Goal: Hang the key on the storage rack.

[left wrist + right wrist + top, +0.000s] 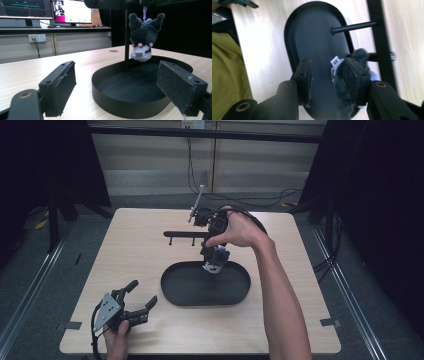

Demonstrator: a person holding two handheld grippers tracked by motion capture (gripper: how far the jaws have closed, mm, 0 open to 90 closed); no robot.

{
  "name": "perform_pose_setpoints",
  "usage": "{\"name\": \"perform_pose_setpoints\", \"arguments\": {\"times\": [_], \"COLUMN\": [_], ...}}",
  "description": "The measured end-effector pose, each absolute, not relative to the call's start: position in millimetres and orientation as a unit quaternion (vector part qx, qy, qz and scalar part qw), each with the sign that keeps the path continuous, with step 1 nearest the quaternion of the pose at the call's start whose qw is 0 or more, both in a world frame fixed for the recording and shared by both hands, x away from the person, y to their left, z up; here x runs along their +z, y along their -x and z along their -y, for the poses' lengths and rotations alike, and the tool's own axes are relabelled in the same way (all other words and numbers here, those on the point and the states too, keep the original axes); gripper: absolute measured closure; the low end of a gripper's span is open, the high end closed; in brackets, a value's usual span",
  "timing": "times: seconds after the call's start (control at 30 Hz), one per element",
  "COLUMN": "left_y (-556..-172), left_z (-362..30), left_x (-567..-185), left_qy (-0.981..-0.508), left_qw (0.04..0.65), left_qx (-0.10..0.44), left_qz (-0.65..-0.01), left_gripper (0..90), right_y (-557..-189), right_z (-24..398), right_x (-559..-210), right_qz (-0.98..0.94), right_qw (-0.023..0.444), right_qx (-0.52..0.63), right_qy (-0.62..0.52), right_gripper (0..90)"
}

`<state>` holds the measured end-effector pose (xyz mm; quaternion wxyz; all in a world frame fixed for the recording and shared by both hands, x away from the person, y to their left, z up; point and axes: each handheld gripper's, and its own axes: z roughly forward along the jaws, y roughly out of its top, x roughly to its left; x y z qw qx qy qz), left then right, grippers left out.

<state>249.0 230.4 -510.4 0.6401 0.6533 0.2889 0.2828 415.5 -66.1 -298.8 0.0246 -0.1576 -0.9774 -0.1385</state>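
Observation:
A dark grey plush toy with a white face hangs upside down by a strap from a black rack, just above a black oval tray. My right gripper points down at the toy from above. In the right gripper view the jaws stand apart. The toy lies against the right-hand pad, the other pad is clear of it, and the tray shows through the gap. My left gripper rests open and empty at the table's front left, facing the tray.
The rack's bar and pegs cross over the tray's far end. A silver rod sticks up near the table's far edge. Cables trail on the floor behind. Monitors stand on a desk beyond the table.

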Motion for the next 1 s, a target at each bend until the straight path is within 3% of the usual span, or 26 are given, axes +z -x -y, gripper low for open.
{"name": "perform_pose_setpoints", "arguments": {"times": [0.3, 0.57, 1.0], "left_y": [-249.0, -248.9, -248.9], "left_z": [-230.4, -230.6, -230.5], "left_x": [-510.4, -510.2, -510.2], "left_qy": [-0.653, -0.654, -0.654], "left_qw": [0.640, 0.639, 0.639], "left_qx": [0.283, 0.283, 0.283], "left_qz": [-0.289, -0.290, -0.290], "left_gripper": [15.4, 15.4, 15.4], "right_y": [-392.7, -373.9, -335.0], "right_z": [74.8, 84.1, 104.1], "right_x": [-304.0, -320.3, -358.8], "right_qz": [0.968, 0.961, 0.927], "right_qw": [0.009, -0.007, -0.013], "right_qx": [-0.184, -0.210, -0.322], "right_qy": [0.169, 0.181, 0.192], "right_gripper": [61.6, 58.3, 37.7]}}
